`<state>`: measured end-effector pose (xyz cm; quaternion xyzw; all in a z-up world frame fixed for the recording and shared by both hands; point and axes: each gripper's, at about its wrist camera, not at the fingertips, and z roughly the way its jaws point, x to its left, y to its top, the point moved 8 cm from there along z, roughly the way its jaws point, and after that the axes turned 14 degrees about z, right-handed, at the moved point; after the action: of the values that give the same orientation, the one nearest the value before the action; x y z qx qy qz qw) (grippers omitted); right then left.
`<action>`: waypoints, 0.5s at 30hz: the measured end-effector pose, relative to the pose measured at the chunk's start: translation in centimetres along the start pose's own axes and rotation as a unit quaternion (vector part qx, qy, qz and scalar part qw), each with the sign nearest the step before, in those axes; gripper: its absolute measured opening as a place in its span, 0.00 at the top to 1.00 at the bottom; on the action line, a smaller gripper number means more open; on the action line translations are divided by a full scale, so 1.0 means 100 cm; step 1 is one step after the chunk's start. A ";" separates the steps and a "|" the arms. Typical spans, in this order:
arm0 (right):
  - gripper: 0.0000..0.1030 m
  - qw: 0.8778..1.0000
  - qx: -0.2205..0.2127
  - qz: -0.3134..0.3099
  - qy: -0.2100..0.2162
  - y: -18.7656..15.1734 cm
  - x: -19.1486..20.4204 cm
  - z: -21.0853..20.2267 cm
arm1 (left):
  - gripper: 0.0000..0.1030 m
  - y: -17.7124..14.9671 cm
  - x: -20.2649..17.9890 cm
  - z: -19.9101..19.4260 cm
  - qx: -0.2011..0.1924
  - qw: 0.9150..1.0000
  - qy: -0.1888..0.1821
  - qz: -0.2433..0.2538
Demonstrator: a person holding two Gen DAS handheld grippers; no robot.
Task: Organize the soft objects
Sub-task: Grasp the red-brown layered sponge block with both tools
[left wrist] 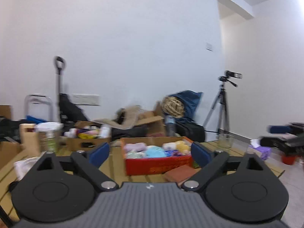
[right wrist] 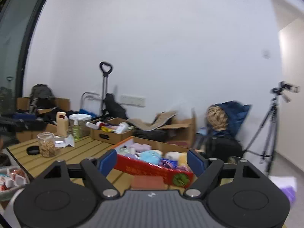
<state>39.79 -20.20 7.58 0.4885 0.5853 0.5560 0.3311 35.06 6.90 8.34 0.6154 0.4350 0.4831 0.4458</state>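
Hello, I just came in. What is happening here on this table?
A person holds two grippers over a wooden table, and both point at a red box full of soft things. The left gripper and the right gripper are open and hold nothing. A reddish-brown pad lies on the table just before the box. No sorting is under way at this moment.

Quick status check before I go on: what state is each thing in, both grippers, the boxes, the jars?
Left gripper: open, holding nothing.
Right gripper: open, holding nothing.
Red box: open-topped, full of soft items.
Brown box: open, holding bottles and tubes.
Snack jar: upright, mostly full.
Empty glass: upright.
Camera tripod: standing, legs spread.
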 end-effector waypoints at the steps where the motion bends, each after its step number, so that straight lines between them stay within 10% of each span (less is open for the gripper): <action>1: 0.16 1.000 -0.007 0.004 -0.009 -0.011 0.001 -0.015 | 0.07 -0.005 0.000 -0.011 -0.001 1.000 0.007 -0.001; 15: 0.07 0.997 0.074 0.022 -0.007 -0.083 0.007 -0.038 | 0.02 -0.064 -0.001 -0.032 0.055 0.998 0.028 -0.026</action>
<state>34.30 -20.04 0.20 0.5279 0.6121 0.5149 0.2857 31.20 8.64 2.60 0.6135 0.4892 0.4639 0.4112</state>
